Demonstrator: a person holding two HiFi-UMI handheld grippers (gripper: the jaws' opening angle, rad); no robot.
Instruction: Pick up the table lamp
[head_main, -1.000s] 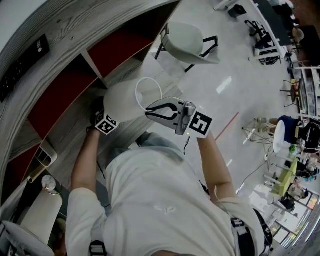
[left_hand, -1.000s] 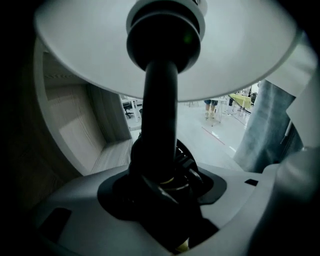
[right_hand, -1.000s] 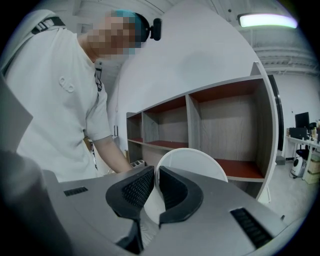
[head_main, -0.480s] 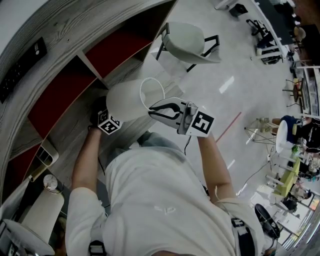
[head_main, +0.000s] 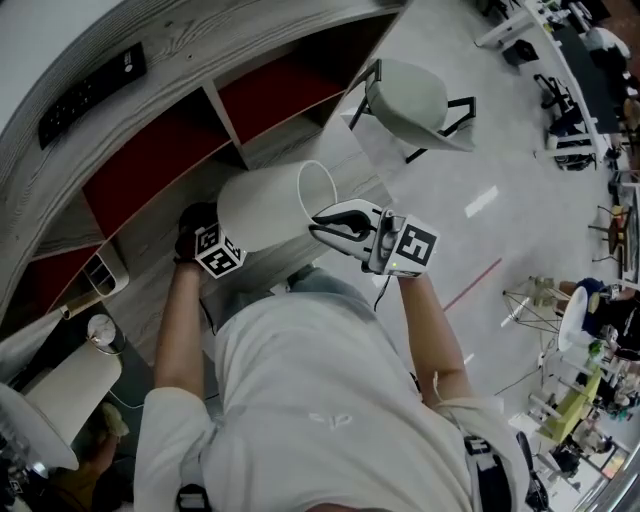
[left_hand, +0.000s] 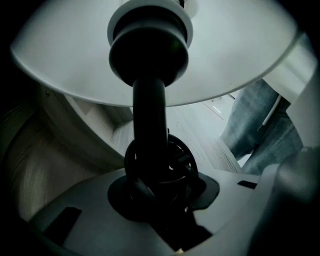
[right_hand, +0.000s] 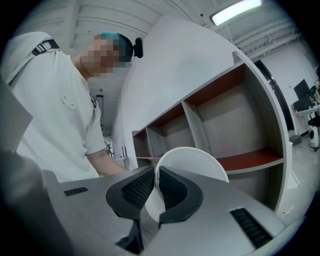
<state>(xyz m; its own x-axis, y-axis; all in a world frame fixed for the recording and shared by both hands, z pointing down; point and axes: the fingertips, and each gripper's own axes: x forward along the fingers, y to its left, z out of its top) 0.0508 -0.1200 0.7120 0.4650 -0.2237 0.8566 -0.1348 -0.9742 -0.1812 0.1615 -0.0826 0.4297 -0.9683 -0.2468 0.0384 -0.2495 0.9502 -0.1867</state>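
My left gripper (left_hand: 157, 195) is closing its jaws on the lamp's (head_main: 268, 206) smooth round black stem (left_hand: 149, 117), pads against it; the lamp is up, tipped sideways, before the wood-grain shelf (head_main: 150, 225); my right gripper's (right_hand: 154, 192) ribbed jaws, almost together, pinch the thin rim of its white tapered shade (right_hand: 200, 161).

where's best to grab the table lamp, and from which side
The thin black stem under the shade, from the side: it is narrow enough for the jaws, while the shade is wide and thin-walled. The left tool is closing its jaws with that stem between them.
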